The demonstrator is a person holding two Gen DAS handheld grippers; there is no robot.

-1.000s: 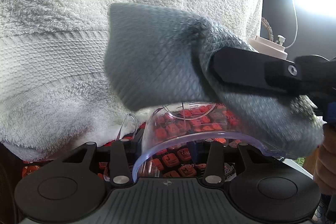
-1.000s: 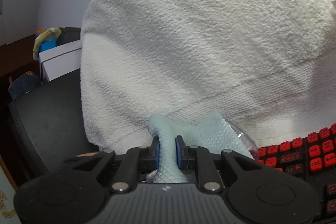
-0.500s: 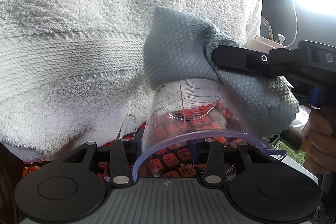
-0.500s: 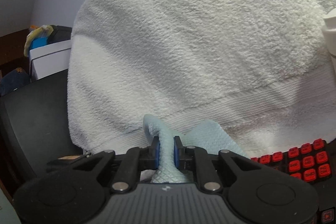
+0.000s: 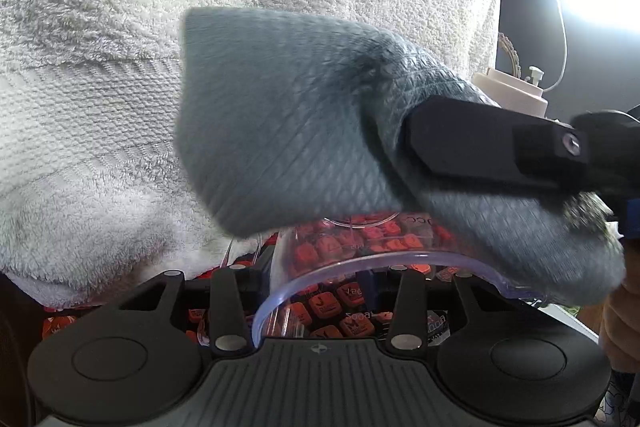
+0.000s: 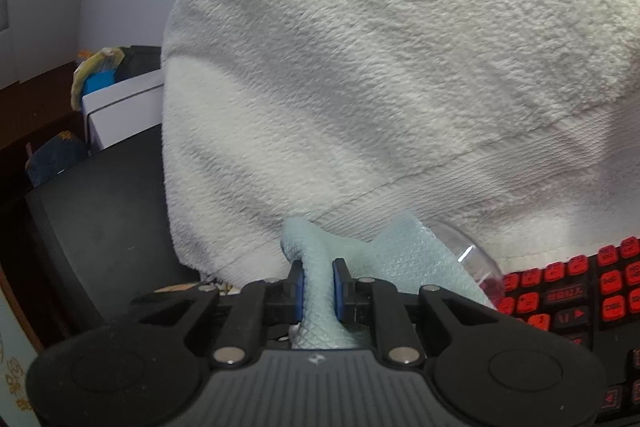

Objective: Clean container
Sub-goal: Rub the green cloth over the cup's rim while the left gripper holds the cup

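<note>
Right wrist view: right claw point(image 6: 317, 285) clamped on pale blue waffle-weave cloth point(image 6: 404, 255). Left claw point(image 5: 316, 281) grips the clear plastic measuring container point(image 5: 360, 255) by its rim. Cloth drapes over the container's far end. Below lies a black keyboard with red keys point(image 6: 576, 291); behind, a white terry towel point(image 6: 380, 67).

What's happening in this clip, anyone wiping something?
A person with a claw in each hand is cleaning a clear measuring cup. The left claw holds the cup by its wall, above a red-keyed keyboard. The right claw is shut on a pale blue cloth pressed against the cup. A white towel fills the background.
</note>
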